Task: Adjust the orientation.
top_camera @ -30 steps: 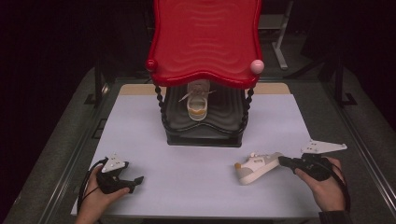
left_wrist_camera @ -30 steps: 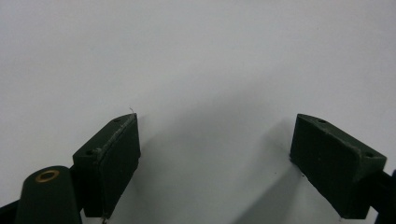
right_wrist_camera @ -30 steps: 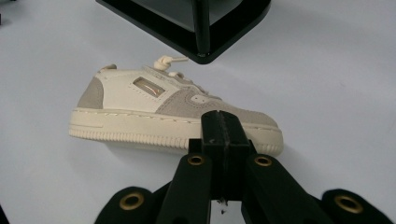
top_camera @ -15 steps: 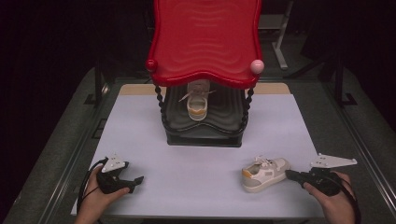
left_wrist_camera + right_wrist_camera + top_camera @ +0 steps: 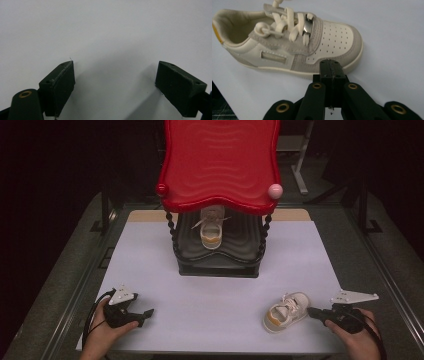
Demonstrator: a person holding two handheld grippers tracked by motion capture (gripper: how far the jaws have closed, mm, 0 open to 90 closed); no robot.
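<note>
A small white-and-grey shoe (image 5: 286, 312) with an orange heel lies on the white table (image 5: 210, 290) near the front right; in the right gripper view the shoe (image 5: 294, 42) lies side-on with its laces up. My right gripper (image 5: 311, 311) is just right of it, and its jaws (image 5: 330, 63) are pressed together with nothing between them, tips at the toe-side sole edge. A matching shoe (image 5: 212, 231) stands on the black lower shelf (image 5: 220, 257) of a rack. My left gripper (image 5: 149, 312) rests at the front left, open (image 5: 115, 75) over bare table.
The rack's wavy red top shelf (image 5: 220, 160) overhangs the lower shelf at the table's middle back, with beaded black posts (image 5: 172, 232) at its sides. Dark floor and metal stands surround the table.
My right hand has drawn back toward the front edge and sunk, and the shoe has shifted with it toward the front right and settled flat. The left gripper has stayed still.
</note>
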